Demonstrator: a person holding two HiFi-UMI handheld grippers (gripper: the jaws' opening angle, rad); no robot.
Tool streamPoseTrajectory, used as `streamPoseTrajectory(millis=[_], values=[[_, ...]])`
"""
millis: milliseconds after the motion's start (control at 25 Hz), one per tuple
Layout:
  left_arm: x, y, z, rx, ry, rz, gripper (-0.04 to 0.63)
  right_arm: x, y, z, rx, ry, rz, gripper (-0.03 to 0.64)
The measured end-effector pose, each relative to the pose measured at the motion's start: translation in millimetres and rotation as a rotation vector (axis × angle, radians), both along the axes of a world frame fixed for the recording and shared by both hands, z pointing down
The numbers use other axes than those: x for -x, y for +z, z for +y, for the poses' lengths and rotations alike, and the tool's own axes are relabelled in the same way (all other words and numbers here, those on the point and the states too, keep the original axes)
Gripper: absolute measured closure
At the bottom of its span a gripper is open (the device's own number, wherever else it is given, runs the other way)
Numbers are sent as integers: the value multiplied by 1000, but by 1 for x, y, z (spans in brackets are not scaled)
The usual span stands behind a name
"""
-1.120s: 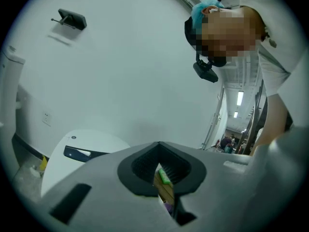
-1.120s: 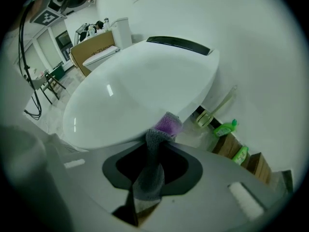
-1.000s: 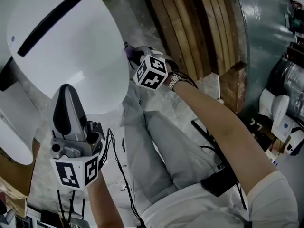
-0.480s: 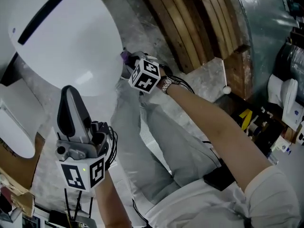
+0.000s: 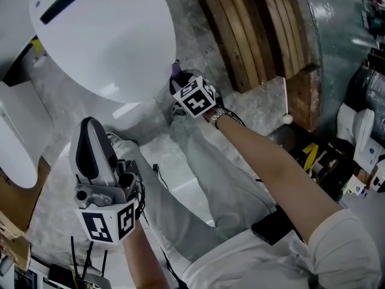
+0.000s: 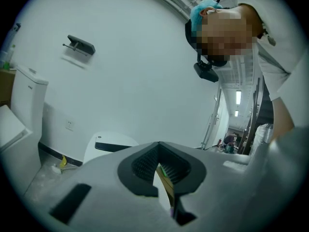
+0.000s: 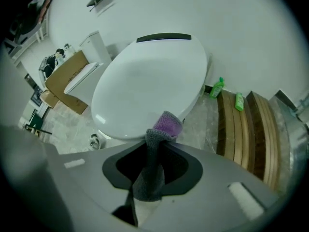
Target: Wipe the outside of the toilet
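Observation:
The white toilet lid (image 5: 102, 35) fills the upper left of the head view and the middle of the right gripper view as the toilet lid (image 7: 149, 86). My right gripper (image 5: 179, 82) is at the lid's lower right rim, shut on a grey and purple cloth (image 5: 175, 69). In the right gripper view the cloth (image 7: 164, 129) sticks out between the jaws of my right gripper (image 7: 153, 154). Its purple tip lies at the rim; contact is unclear. My left gripper (image 5: 90, 138) points up, apart from the toilet, shut and empty. In its own view my left gripper (image 6: 161, 170) faces the wall.
Wooden planks (image 5: 252, 35) lean to the right of the toilet, with two green bottles (image 7: 217, 87) by the wall. A second white toilet (image 5: 18, 143) and a cardboard box (image 7: 67, 81) stand to the left. The person's grey trouser legs (image 5: 204, 179) are below the lid.
The head view has swung. My right gripper with the cloth has slid a little along the lid's rim toward its front end. The left gripper stays shut, away from the toilet.

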State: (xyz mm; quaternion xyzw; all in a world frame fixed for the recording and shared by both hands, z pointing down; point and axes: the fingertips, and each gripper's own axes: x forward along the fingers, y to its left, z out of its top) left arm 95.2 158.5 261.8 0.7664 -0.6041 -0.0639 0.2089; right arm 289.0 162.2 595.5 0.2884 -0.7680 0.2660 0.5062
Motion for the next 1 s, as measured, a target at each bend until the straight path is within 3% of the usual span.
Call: streamPoseTrajectory(millis=[400,640,800,1000], values=[[115,18,63,18,35,43,592,31,1,46,10,345,102,528],[190,22,80,33,88,26,592,89,-2,86,50,495,122,526],[238,19,84,21,117,5,592,127,-5,94,67,663,111,526],[302,20,90,18,74,11,592,196,-7,86,104,742,51,526]])
